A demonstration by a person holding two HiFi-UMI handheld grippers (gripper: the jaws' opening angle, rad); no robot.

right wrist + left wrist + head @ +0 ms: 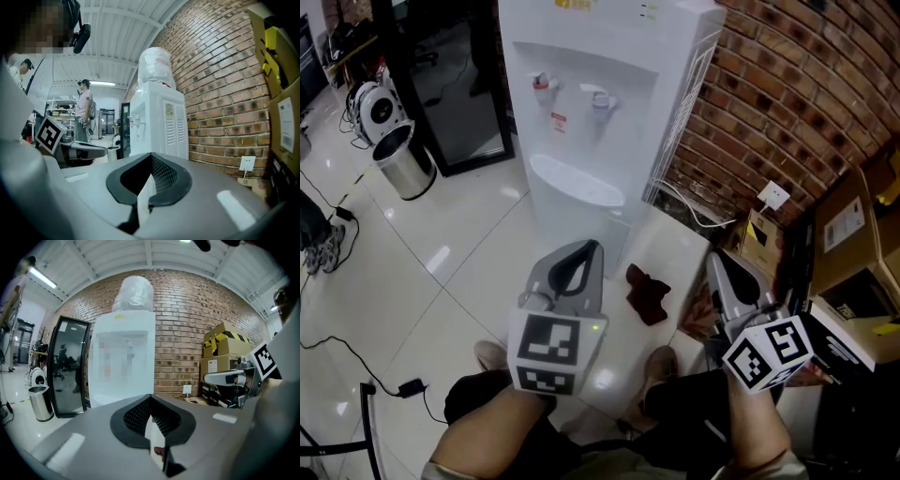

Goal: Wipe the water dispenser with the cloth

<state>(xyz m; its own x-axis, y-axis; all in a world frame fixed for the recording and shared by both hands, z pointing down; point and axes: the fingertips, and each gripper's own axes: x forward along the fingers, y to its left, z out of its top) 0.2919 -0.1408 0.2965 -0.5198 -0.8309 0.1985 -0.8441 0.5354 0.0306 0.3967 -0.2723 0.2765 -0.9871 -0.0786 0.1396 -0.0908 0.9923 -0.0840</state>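
My left gripper and right gripper are both clenched on nothing, the cloth lies mid-frame on the floor, and the steel bin at upper left hides its inside.

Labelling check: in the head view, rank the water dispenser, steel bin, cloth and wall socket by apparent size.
Largest to smallest:
water dispenser;
steel bin;
cloth, only slightly smaller than the bin;
wall socket.
The cloth lies nearer the camera, so true sizes may differ.
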